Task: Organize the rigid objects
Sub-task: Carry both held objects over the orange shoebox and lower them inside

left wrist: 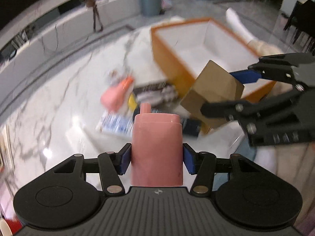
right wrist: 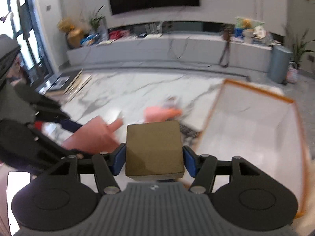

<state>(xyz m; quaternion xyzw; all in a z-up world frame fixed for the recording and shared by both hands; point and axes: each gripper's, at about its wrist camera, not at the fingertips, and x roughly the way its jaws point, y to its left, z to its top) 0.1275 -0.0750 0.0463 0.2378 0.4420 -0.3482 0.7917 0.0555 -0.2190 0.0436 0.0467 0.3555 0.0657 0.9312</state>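
Note:
My left gripper (left wrist: 157,157) is shut on a pink bottle (left wrist: 156,147) with a small spout, held upright above the marble table (left wrist: 59,108). To its right, my right gripper (left wrist: 230,92) is shut on a brown cardboard box (left wrist: 212,86), lifted in front of a large open box with orange walls (left wrist: 165,59) and a white inside. In the right wrist view the blue pads (right wrist: 119,160) press the brown box (right wrist: 154,149) on both sides. The orange box's rim (right wrist: 256,90) lies ahead on the right. The left gripper (right wrist: 78,139) with the pink bottle (right wrist: 92,135) is at the left.
A blurred heap of packets (left wrist: 116,123) and a pink pouch (left wrist: 116,94) lies on the table beside the orange box. Beyond the table stand a low marble cabinet (right wrist: 177,49), a grey bin (left wrist: 149,0) and dark chairs (left wrist: 301,23).

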